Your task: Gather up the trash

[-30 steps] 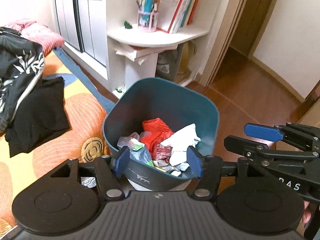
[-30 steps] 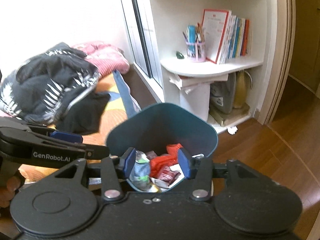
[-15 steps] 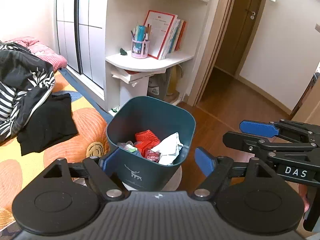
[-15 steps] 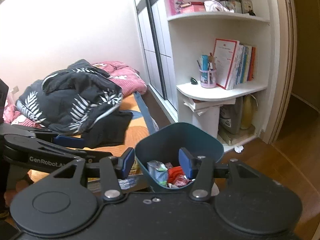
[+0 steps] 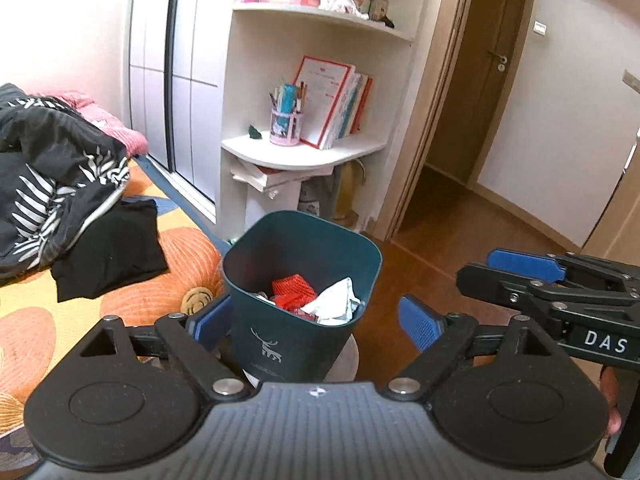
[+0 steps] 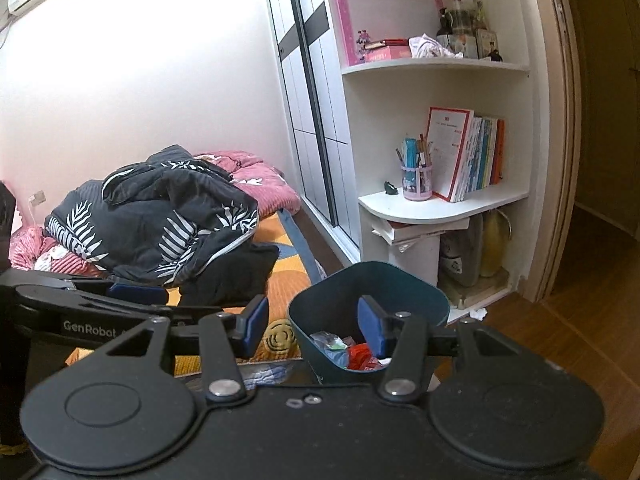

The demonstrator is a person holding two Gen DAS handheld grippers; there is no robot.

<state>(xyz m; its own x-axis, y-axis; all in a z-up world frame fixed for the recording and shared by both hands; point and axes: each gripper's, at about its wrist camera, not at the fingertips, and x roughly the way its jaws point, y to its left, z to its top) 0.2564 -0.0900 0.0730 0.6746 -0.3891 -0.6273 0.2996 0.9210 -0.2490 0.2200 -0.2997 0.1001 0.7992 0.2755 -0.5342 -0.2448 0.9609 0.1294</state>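
On the bed's orange flowered sheet [image 5: 160, 296] you have no litter showing. Your left gripper [image 5: 316, 320] has just been opening; its jaws stand wide and empty. The teal bin [image 5: 280, 344] holds the crumpled wrappers [image 5: 316, 300]. Your right gripper [image 6: 312, 324] is half open, empty. Collecting looks nearly done.

Bin [image 5: 304, 280]: on the floor [image 5: 460, 236], just right of the mat [image 5: 160, 288], before the shelf unit [image 5: 304, 152].
Trash [image 5: 320, 300]: inside the bin.
Pen cup [image 5: 285, 124]: on the lower shelf, left of the books [image 5: 344, 108].
Dark clothes [image 6: 160, 216]: heaped on the mat, left of the bin.
Wardrobe [image 5: 176, 80]: behind the mat, left of the shelf unit.
Doorway [image 5: 472, 92]: right of the shelf unit.
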